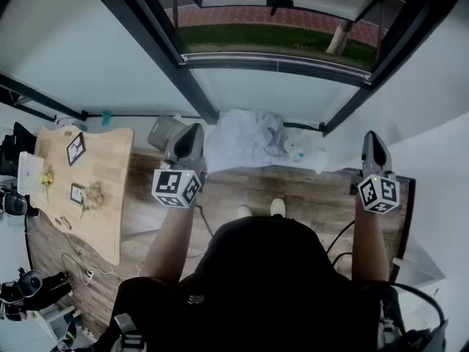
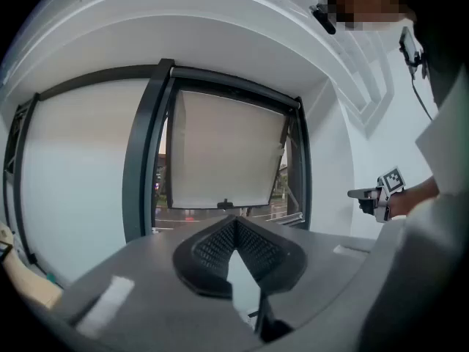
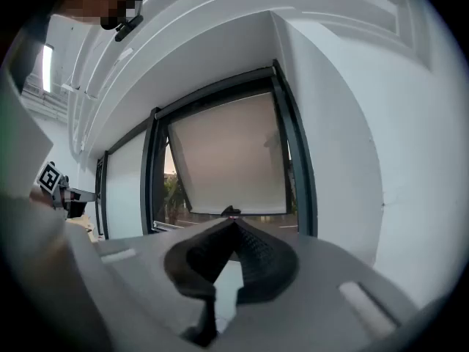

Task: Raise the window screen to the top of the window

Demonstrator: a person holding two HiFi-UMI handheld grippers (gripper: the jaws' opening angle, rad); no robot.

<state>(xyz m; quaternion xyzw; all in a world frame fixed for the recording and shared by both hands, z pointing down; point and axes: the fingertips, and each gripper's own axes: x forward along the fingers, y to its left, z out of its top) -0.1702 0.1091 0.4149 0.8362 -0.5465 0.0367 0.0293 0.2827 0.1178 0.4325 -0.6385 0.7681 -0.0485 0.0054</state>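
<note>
Lettering is scarce: the only bold print is the black-and-white square patterns on the marker cube (image 1: 176, 187) of the left gripper (image 1: 192, 132) and on the matching cube of the right gripper (image 1: 372, 136) — codes, not words. Two framed cards (image 1: 75, 149) on the wooden table (image 1: 110, 174) at the left, and a small mark on the person's dark top (image 1: 194, 299), are too small to read.

The left gripper's jaws are pressed together at the tips with nothing between them. The right gripper's jaws are the same, tips met and empty. Both grippers are held up facing the window, well apart from each other and clear of it.

The window screen (image 2: 223, 152) is a pale sheet inside the dark window frame (image 2: 146, 152). It covers most of the opening, and its lower edge carries a small dark handle (image 2: 226, 204). Beneath that edge a strip of outdoors shows — grass and a reddish path in the head view. That view cuts off the screen's top, and the person's body hides the floor below except for pale shoe tips (image 1: 277, 207). A crumpled white sheet (image 1: 245, 138) lies at the foot of the window, and what sits on it is hard to make out.
</note>
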